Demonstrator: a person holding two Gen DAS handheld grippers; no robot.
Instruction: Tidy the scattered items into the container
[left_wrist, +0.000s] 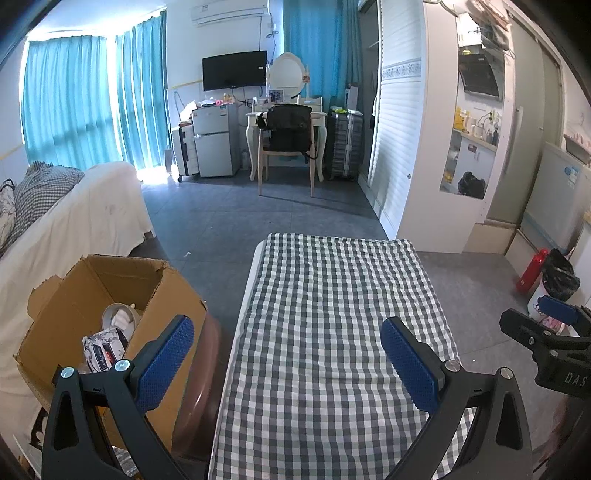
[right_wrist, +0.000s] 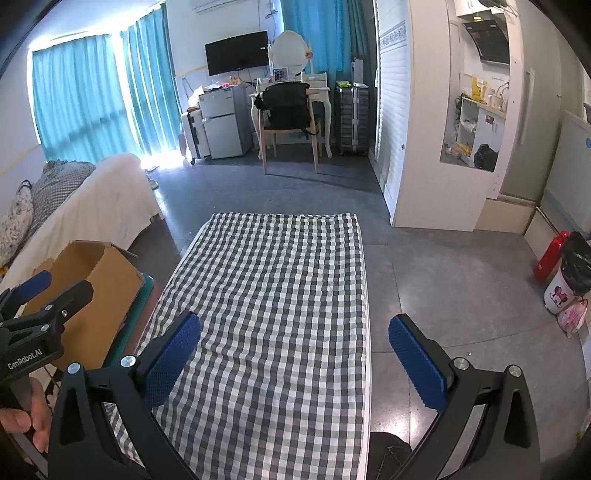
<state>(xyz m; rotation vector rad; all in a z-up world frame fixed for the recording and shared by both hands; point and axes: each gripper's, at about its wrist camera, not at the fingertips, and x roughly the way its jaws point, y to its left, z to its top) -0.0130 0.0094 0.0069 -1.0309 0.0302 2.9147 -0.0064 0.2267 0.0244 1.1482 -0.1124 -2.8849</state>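
The cardboard box (left_wrist: 110, 317) stands just left of the checked-cloth desk (left_wrist: 332, 314) and already holds a roll of tape (left_wrist: 120, 317) and a printed packet (left_wrist: 103, 349), apparently gathered there for tidying. No loose items show on the cloth, so the task looks nearly done. The left tool (left_wrist: 288, 363) and right tool (right_wrist: 293, 360) hang above the desk, both wide apart and carrying nothing.

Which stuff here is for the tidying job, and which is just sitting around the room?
For the job: cardboard box, floral pouch and white cup inside it, checkered table.
Just around: chair, suitcase, mini fridge, red bottle.

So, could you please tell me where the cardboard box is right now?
In both views the cardboard box sits left of the checked table, beside the white-covered sofa.
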